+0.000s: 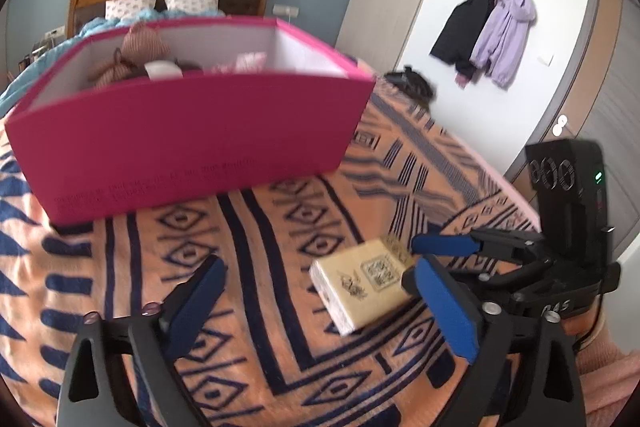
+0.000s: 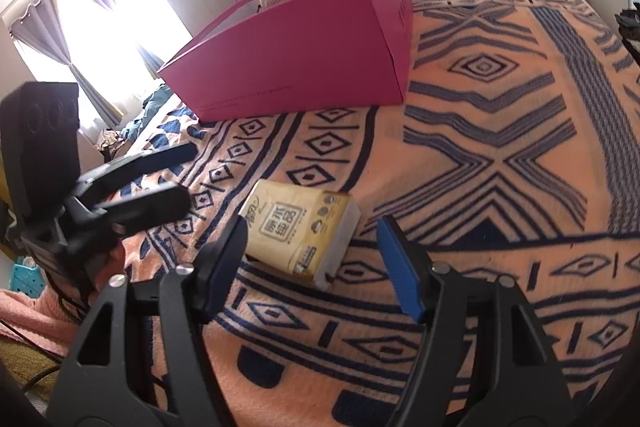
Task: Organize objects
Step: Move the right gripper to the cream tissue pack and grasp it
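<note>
In the left wrist view, the pink storage box (image 1: 192, 143) fills the upper left of the frame, standing open-topped on the patterned blanket (image 1: 280, 227) of the bed; a knitted toy (image 1: 142, 47) and other small items already lie inside, so it looks like the collecting place for the task. Lower centre, the left gripper (image 1: 324, 307) has its jaws spread wide and holds nothing. Right of centre lies the yellow tissue pack (image 1: 362, 285) flat on the blanket, apart from the box. At the right edge the right gripper (image 1: 436, 255) reaches in toward the pack, its jaws also parted and empty.

In the right wrist view, the same box sits in the upper left, while the pack lies at lower centre, just ahead of the wide-open fingers, one blue pad (image 2: 402, 273) to its right. The pack appears to be the next item to grasp and carry to the box.
</note>
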Demonstrator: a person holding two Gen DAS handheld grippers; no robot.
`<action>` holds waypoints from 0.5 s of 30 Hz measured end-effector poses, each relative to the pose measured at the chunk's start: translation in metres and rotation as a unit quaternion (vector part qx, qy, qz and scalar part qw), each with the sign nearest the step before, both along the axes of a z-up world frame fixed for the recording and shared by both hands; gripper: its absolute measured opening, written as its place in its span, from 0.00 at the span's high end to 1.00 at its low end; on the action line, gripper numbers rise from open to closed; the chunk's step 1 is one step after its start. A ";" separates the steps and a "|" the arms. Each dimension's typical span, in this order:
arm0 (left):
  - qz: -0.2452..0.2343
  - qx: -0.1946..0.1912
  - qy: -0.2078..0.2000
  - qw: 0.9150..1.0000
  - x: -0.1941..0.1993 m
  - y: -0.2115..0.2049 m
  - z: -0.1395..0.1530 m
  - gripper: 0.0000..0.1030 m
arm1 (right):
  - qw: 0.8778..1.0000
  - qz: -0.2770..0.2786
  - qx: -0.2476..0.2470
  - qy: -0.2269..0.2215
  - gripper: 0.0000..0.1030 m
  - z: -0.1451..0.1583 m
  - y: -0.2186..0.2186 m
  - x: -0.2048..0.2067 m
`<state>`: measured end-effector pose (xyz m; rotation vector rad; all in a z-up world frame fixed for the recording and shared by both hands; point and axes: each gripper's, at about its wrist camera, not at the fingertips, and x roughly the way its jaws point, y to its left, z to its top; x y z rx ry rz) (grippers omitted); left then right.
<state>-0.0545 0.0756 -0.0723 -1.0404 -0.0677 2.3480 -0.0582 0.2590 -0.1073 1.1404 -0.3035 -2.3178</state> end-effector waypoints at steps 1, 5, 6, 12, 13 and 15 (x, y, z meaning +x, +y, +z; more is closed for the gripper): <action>-0.001 -0.004 -0.007 1.000 0.000 0.002 -0.003 0.15 | 1.000 -0.003 -0.003 -0.004 0.37 -0.002 0.001 0.000; -0.013 -0.002 -0.038 0.999 -0.001 0.006 -0.015 0.33 | 1.000 -0.016 -0.014 -0.016 0.46 -0.007 0.006 -0.001; -0.015 0.000 -0.046 0.999 -0.001 0.007 -0.018 0.38 | 1.000 -0.017 -0.018 -0.017 0.48 -0.008 0.007 -0.001; -0.035 0.010 -0.074 0.997 -0.002 0.014 -0.025 0.60 | 0.999 -0.010 -0.028 -0.027 0.58 -0.013 0.003 -0.003; -0.039 0.015 -0.079 0.996 -0.002 0.014 -0.025 0.61 | 0.999 -0.009 -0.029 -0.027 0.59 -0.014 0.002 -0.003; -0.042 0.016 -0.079 0.996 -0.001 0.015 -0.025 0.64 | 0.999 -0.007 -0.032 -0.027 0.60 -0.014 0.001 -0.003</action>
